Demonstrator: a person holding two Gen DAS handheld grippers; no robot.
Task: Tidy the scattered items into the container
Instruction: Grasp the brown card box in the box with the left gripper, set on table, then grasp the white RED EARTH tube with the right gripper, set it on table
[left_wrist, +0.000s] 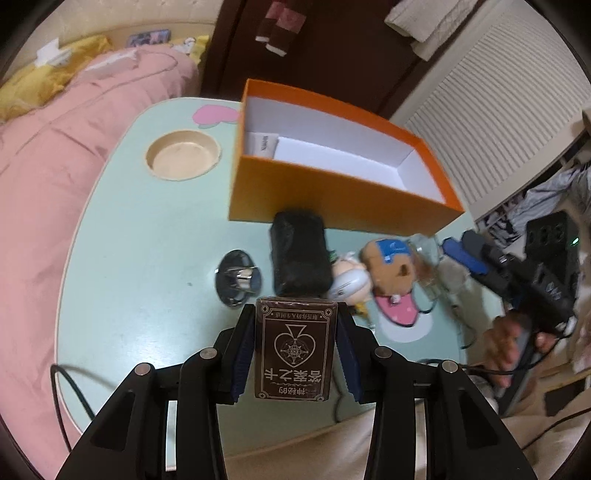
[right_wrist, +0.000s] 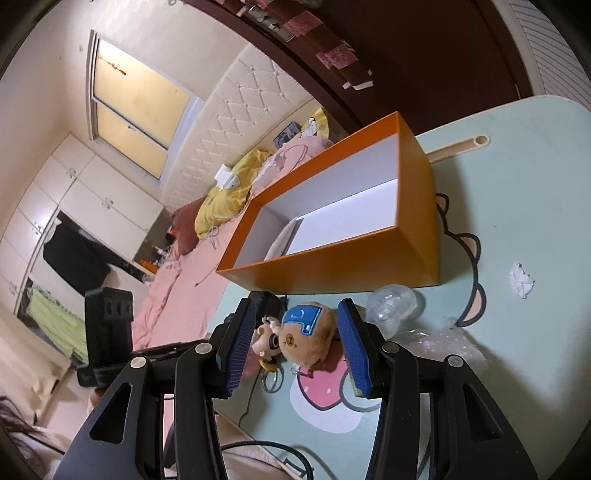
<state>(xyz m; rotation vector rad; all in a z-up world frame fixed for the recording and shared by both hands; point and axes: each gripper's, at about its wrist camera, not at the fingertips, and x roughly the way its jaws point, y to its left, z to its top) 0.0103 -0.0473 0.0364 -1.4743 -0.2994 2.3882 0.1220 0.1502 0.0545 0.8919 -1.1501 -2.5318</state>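
My left gripper (left_wrist: 295, 314) is shut on a brown card box (left_wrist: 293, 350), held upright between its blue pads above the near side of the table. Ahead stands the open orange box (left_wrist: 332, 199) with a white inside, holding only a white slip (left_wrist: 264, 143). A black pouch (left_wrist: 299, 254) lies against its front wall. A brown plush head with a blue patch (right_wrist: 306, 336) and a small doll (right_wrist: 267, 341) lie on the table. My right gripper (right_wrist: 297, 345) hovers open over the plush, pads apart from it. It shows at the right in the left wrist view (left_wrist: 465, 251).
The mint-green table (left_wrist: 147, 258) has a round cup recess (left_wrist: 183, 155). A black round item with metal parts (left_wrist: 238, 275), a clear bulb-shaped bottle (right_wrist: 393, 304), crinkled clear wrap (right_wrist: 439, 343) and a crumpled tissue (right_wrist: 521, 280) lie around. Pink bedding (left_wrist: 55, 166) borders the left.
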